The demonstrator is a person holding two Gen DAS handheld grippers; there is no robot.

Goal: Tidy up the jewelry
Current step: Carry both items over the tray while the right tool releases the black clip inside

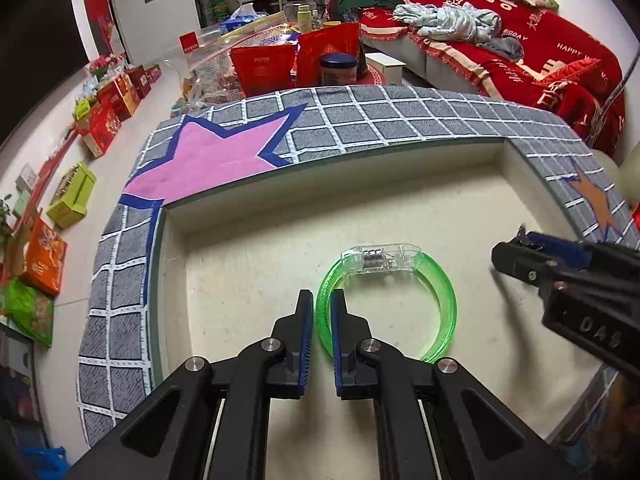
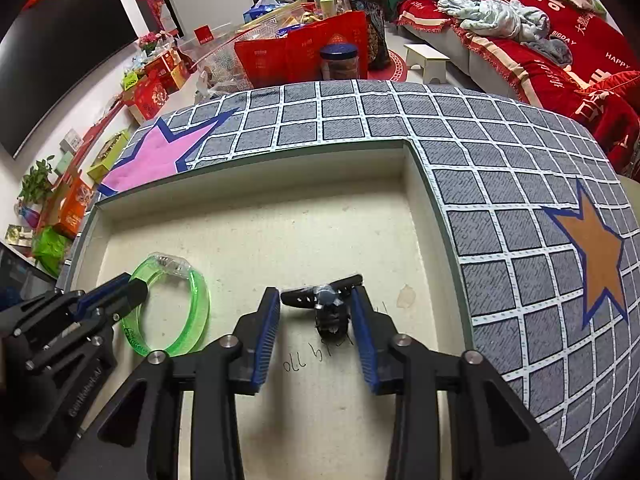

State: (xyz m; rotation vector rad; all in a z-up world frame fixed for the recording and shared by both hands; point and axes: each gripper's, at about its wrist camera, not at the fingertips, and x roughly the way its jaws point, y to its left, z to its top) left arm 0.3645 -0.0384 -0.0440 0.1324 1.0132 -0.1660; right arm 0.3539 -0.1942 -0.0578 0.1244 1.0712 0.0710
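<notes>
A green translucent bracelet with a clear clasp lies on the floor of a shallow cream box. My left gripper straddles the bracelet's left rim, jaws narrowly apart with the rim between the pads; the rim looks pinched. In the right wrist view the bracelet lies at the left with the left gripper on it. My right gripper is open around a small black hair clip lying on the box floor, its fingers apart from it. The right gripper also shows at the right of the left wrist view.
The box sits on a grey checked cloth with a pink star and an orange star. Handwriting marks the box floor. Red gift bags, a jar, boxes on the room floor and a red-covered sofa lie beyond.
</notes>
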